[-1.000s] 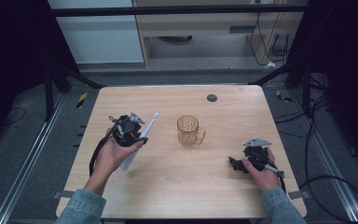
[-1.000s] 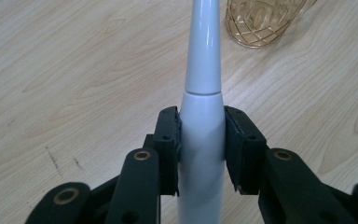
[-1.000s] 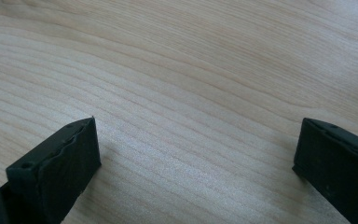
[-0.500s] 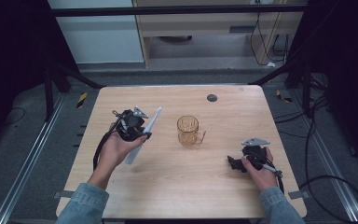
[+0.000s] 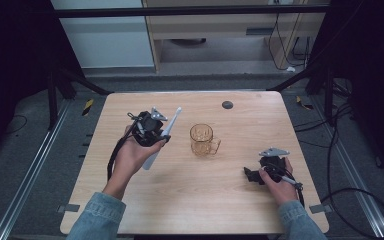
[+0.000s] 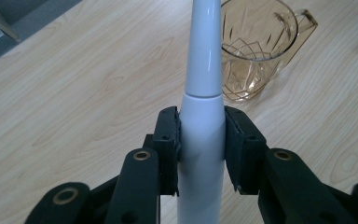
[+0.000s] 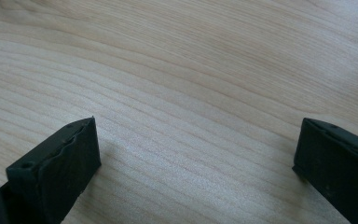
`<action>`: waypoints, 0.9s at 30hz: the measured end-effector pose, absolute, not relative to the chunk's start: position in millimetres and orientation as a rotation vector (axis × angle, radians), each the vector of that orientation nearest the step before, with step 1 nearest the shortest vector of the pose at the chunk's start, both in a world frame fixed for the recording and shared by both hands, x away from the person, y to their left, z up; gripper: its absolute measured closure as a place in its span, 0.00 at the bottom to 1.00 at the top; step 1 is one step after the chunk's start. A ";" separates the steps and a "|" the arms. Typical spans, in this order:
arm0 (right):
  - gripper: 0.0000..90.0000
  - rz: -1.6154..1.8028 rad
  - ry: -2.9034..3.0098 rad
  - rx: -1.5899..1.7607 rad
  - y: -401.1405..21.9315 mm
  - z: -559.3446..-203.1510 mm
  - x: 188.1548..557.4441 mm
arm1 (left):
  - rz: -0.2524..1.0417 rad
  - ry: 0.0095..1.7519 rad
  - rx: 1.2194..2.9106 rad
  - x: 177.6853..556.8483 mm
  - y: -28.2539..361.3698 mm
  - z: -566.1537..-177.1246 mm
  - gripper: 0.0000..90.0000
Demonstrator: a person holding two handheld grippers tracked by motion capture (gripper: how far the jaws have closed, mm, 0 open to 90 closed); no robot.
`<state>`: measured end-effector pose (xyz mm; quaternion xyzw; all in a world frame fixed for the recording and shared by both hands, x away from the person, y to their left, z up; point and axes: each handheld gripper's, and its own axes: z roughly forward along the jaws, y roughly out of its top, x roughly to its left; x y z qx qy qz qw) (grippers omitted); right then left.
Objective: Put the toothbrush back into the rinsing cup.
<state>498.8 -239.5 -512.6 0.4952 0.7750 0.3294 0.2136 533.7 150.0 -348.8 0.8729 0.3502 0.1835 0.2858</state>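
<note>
**Toothbrush in my left jaws, right jaws empty**

Table (image 5: 180,210): light wood, bare over most of its top. A small dark round mark (image 5: 227,104) sits near the far edge.

Mug (image 5: 203,139): amber cut glass, upright near the table's middle, handle toward my right side. In my left gripper view it stands just beyond the toothbrush tip.

Toothbrush (image 6: 203,116): white, electric type, slanting up and away toward the far right. My left gripper (image 5: 152,131) clamps its body between both pads, held above the table, left of the mug.

Right gripper (image 5: 252,174): low over the near right table area, well apart from the mug. Jaws spread wide, nothing between them but wood grain.
</note>
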 end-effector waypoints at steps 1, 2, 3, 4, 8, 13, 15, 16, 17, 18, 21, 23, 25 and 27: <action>0.00 0.914 2.151 1.374 -239.5 -512.6 498.8 | 0.493 0.933 2.330 534.1 149.2 -347.0 0.75; 0.00 0.915 2.151 1.375 -239.5 -512.6 498.8 | 0.494 0.929 2.324 534.4 148.1 -345.1 0.75; 0.00 0.915 2.151 1.374 -239.5 -512.6 498.7 | 0.494 0.925 2.327 534.5 147.8 -344.0 0.75; 0.00 0.915 2.151 1.375 -239.5 -512.5 498.7 | 0.496 0.924 2.323 534.7 147.1 -342.7 0.75; 0.00 0.915 2.151 1.375 -239.5 -512.5 498.7 | 0.497 0.924 2.302 535.2 143.7 -337.9 0.75; 0.00 0.915 2.151 1.375 -239.5 -512.5 498.8 | 0.488 0.914 2.300 539.5 137.8 -335.7 0.75; 0.00 0.915 2.151 1.375 -239.5 -512.5 498.8 | 0.486 0.912 2.294 540.7 135.7 -333.9 0.75; 0.00 0.915 2.151 1.375 -239.5 -512.5 498.7 | 0.487 0.911 2.289 541.0 134.8 -332.7 0.75; 0.00 0.915 2.151 1.376 -239.5 -512.5 498.7 | 0.487 0.906 2.291 541.6 133.5 -331.1 0.75; 0.00 0.915 2.151 1.375 -239.5 -512.6 498.8 | 0.488 0.902 2.288 542.0 132.5 -330.5 0.75; 0.00 0.915 2.152 1.373 -239.6 -512.6 498.9 | 0.490 0.899 2.279 544.0 129.4 -326.9 0.75; 0.00 0.916 2.152 1.374 -239.6 -512.5 498.8 | 0.493 0.896 2.278 544.3 127.6 -324.2 0.75; 0.00 0.915 2.152 1.373 -239.6 -512.6 498.8 | 0.492 0.891 2.273 544.5 124.7 -321.7 0.75; 0.00 0.915 2.151 1.373 -239.6 -512.6 498.9 | 0.491 0.884 2.271 544.9 120.9 -319.6 0.75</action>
